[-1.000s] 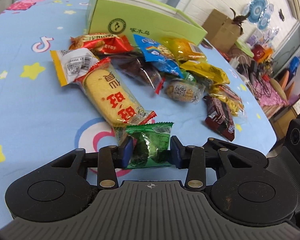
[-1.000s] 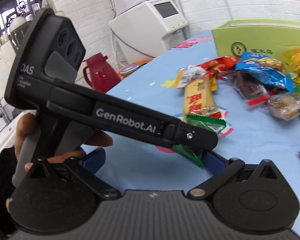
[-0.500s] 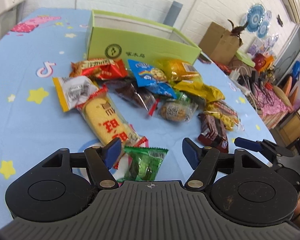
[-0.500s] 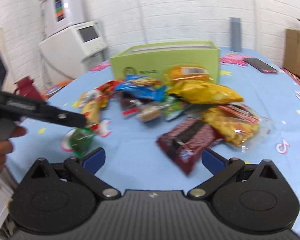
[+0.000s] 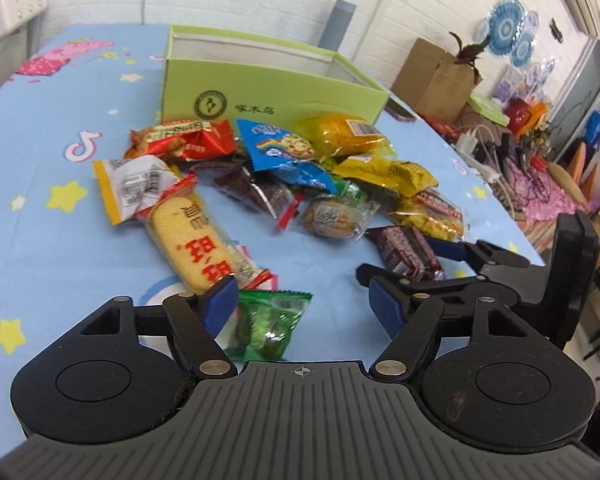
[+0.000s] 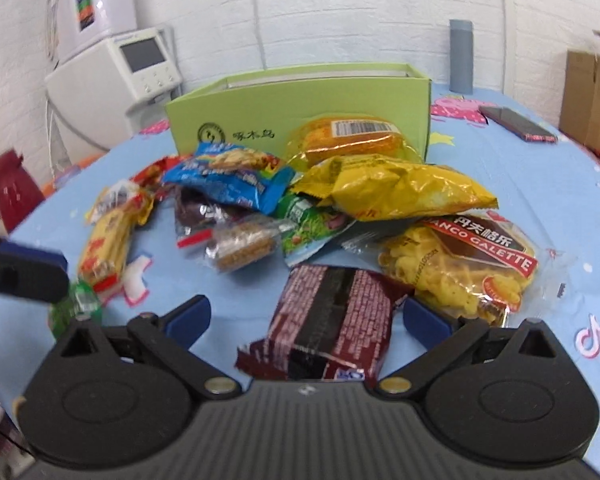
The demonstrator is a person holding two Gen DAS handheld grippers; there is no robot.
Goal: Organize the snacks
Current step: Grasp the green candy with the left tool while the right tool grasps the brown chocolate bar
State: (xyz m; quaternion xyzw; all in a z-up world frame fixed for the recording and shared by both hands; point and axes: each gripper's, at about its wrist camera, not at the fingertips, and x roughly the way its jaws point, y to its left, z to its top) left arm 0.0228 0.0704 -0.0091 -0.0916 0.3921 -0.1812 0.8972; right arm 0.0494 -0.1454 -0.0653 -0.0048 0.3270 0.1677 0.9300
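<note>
- left gripper (image 5: 303, 304): jaws spread, nothing clamped; have just been opening. green packet (image 5: 269, 323) lies loose on the blue tablecloth (image 5: 40, 248) between the pads, closer to the left pad; neither pad presses on it.
- right gripper (image 6: 306, 318): jaws wide, empty-handed; dark brown wafer pack (image 6: 332, 320) sits between the fingers, contact not clear.
- snack pile sits mid-table, just near of the green box (image 5: 268, 94). The little of the box's inside that shows holds no snack, so sorting looks barely begun.
- handling, judged: all packs are light, soft, crinkly film, probably slippery. Brown pack is a flattish block, fairly stiff; pinch across its short width at mid-length. Waffle bag (image 6: 466, 264), touching it on the right, looks brittle inside, so squeeze lightly.
- green packet is small and puffy; take it across the body, not by the sealed edge.
- yellow biscuit pack (image 5: 194, 246) lies just far of the green packet, possibly overlapping it.
- vs a second ago: left jaws were clamped on the green packet, now let go and the packet is down.
- right view then faced the left tool close up; now it faces the pile with the brown pack centred. Left tool tip only at the left edge.
</note>
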